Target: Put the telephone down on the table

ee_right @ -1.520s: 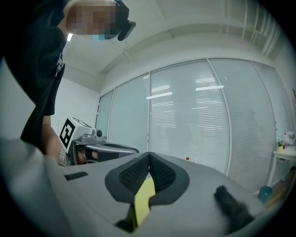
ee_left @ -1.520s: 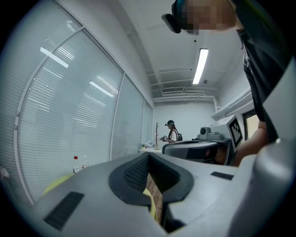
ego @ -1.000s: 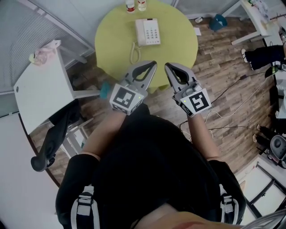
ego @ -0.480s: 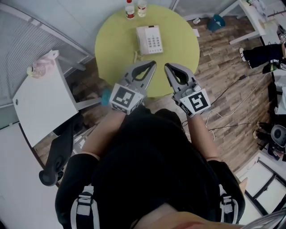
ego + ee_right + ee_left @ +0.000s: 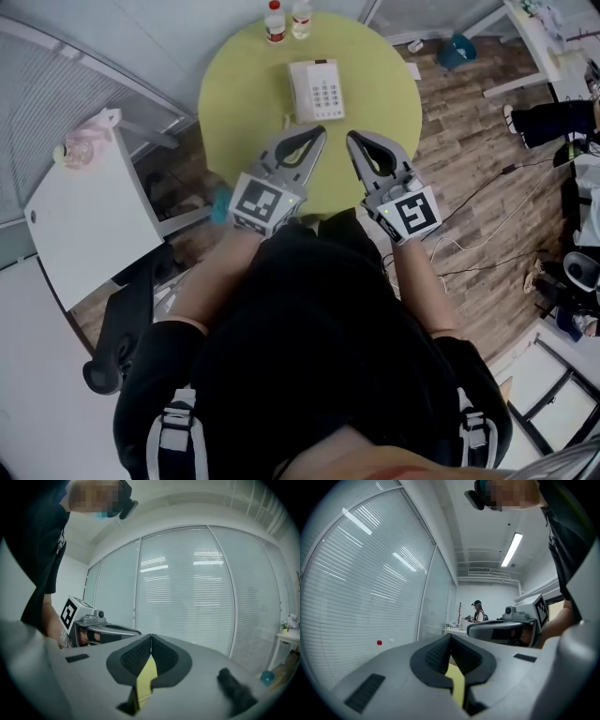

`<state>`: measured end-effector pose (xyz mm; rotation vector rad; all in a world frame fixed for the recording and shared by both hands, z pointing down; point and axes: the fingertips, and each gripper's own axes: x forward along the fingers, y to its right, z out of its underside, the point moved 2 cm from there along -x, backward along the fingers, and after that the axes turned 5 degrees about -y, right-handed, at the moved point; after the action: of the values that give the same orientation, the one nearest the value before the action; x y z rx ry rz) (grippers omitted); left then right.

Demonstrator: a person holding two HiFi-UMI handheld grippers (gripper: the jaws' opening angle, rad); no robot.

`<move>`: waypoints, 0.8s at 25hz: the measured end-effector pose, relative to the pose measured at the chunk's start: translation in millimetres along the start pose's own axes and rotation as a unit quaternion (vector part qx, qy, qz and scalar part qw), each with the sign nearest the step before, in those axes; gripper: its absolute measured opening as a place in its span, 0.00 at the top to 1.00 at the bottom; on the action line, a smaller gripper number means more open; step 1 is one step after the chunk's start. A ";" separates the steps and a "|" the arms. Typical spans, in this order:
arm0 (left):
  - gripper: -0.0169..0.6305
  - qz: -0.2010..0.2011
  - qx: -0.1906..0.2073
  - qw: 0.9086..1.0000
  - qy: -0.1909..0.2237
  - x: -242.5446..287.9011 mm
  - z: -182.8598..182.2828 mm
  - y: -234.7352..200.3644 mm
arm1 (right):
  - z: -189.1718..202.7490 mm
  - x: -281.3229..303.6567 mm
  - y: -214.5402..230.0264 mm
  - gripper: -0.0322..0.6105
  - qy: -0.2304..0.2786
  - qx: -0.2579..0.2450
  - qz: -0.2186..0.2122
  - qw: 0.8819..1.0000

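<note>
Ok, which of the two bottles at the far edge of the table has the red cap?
The left bottle of the pair in the head view has the red cap; the right bottle beside it has a pale cap.

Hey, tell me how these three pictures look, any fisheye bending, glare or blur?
Head view: sharp and evenly lit, the telephone crisp on the green table, straight lines bending slightly near the edges. Left gripper view: heavy fisheye with black corners, the window blinds bowing, the ceiling light blown out. Right gripper view: the same fisheye, with light streaks reflected on the glass wall.
</note>
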<state>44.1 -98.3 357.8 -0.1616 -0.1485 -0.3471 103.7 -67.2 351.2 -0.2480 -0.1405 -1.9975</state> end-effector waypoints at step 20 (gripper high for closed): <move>0.95 -0.101 -0.026 0.994 -0.026 79.8 16.8 -69.9 | 13.8 78.6 90.9 0.92 0.002 0.020 -0.076 0.997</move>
<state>91.9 -186.1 397.2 -0.2073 -0.2078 -0.5480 155.2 -172.2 382.1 -0.2134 -0.2015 -2.1438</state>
